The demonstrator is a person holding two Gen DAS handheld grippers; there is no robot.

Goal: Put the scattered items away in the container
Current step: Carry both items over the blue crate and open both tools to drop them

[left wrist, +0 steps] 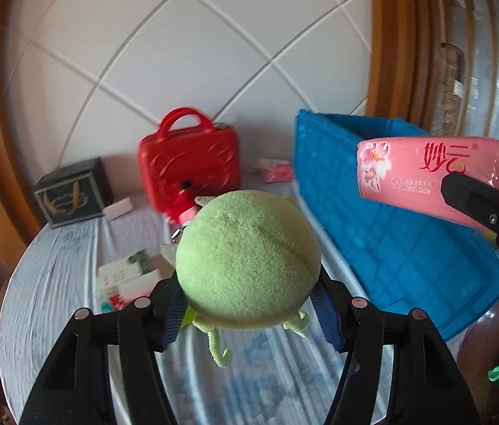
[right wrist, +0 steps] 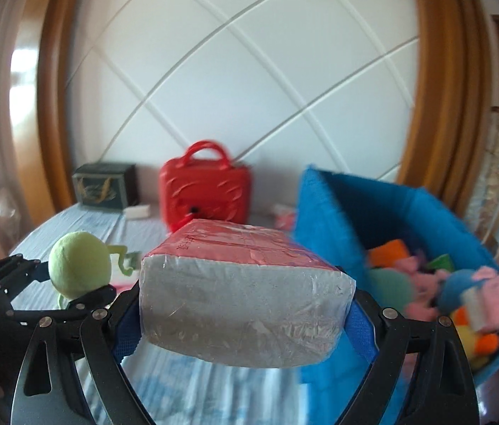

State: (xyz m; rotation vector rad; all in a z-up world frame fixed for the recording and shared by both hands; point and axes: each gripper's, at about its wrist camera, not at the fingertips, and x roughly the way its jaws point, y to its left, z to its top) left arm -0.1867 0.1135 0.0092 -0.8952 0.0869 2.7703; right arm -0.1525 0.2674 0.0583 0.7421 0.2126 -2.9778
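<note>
My left gripper [left wrist: 249, 301] is shut on a round green plush toy [left wrist: 245, 258], held above the table with its thin legs dangling below. My right gripper [right wrist: 245, 318] is shut on a pink tissue pack [right wrist: 242, 297], gripped across its width. In the left wrist view that tissue pack [left wrist: 426, 173] hangs in front of the blue fabric bin [left wrist: 391, 230]. The right wrist view shows the bin [right wrist: 330, 219] open at the right, with several plush toys [right wrist: 461, 294] inside. The green toy [right wrist: 79, 269] and left gripper [right wrist: 83, 292] appear at the left there.
A red toy suitcase [left wrist: 189, 163] stands at the back of the cloth-covered table [left wrist: 54, 283]. A dark box [left wrist: 72, 194] sits back left. Small packets [left wrist: 125, 279] lie on the cloth to the left. Another pink tissue pack [left wrist: 277, 171] lies beside the bin.
</note>
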